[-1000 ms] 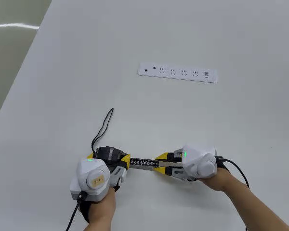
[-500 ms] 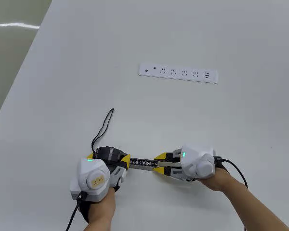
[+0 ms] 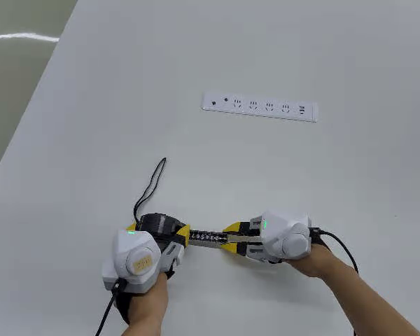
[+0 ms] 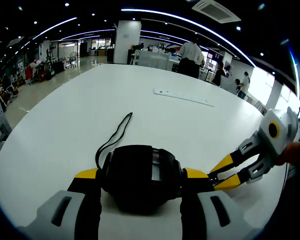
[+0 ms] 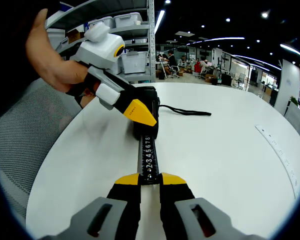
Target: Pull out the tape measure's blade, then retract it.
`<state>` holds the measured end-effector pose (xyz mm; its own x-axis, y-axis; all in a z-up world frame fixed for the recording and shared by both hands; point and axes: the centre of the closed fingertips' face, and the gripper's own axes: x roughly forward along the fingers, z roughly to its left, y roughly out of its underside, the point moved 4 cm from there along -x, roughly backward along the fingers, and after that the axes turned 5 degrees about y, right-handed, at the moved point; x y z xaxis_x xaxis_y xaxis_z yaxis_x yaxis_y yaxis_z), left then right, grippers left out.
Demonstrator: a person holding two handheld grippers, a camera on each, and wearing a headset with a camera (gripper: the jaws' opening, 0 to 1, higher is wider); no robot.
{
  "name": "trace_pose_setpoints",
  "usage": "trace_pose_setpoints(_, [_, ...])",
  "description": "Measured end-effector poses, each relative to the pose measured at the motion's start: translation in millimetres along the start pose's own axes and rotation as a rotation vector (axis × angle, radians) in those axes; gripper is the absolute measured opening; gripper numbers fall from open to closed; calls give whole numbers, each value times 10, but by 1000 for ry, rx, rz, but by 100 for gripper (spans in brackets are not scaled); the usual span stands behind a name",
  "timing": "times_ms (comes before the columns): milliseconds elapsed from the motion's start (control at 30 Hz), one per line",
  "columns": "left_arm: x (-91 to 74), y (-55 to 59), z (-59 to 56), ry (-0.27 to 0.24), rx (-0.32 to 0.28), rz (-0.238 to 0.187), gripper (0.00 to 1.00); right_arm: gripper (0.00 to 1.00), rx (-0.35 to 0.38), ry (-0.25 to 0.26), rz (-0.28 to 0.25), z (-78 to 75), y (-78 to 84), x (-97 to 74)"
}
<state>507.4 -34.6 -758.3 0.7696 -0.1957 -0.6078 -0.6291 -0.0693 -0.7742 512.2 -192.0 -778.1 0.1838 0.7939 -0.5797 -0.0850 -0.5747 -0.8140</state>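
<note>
The tabletop (image 3: 196, 56) is looking smooth and matt. The tape measure (image 4: 140, 175) is showing a matt black plastic case, its blade (image 5: 147, 155) gleaming faintly like dark metal. The left tool (image 3: 159, 229) and right tool (image 5: 149, 179) are wearing glossy white plastic shells with matt yellow tips. The power strip (image 3: 259, 106) is looking like smooth white plastic

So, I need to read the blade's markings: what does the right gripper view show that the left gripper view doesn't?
Right gripper view: the blade with printed numbers, running from the case to the right gripper, shut on its end. Left gripper view: the case's black top, clamped between the fingers of the left gripper. Both: the lanyard, power strip and white table.
</note>
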Motion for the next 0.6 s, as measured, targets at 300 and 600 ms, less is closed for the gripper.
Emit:
trace_pose_setpoints(300, [3,-2,9,0,-4,0,61,13,0,-1,-2,-1,-28,22])
trace_pose_setpoints(600, [-1,-17,13,3,-6,0,61,13,-3,-3,-3,0,-50,54])
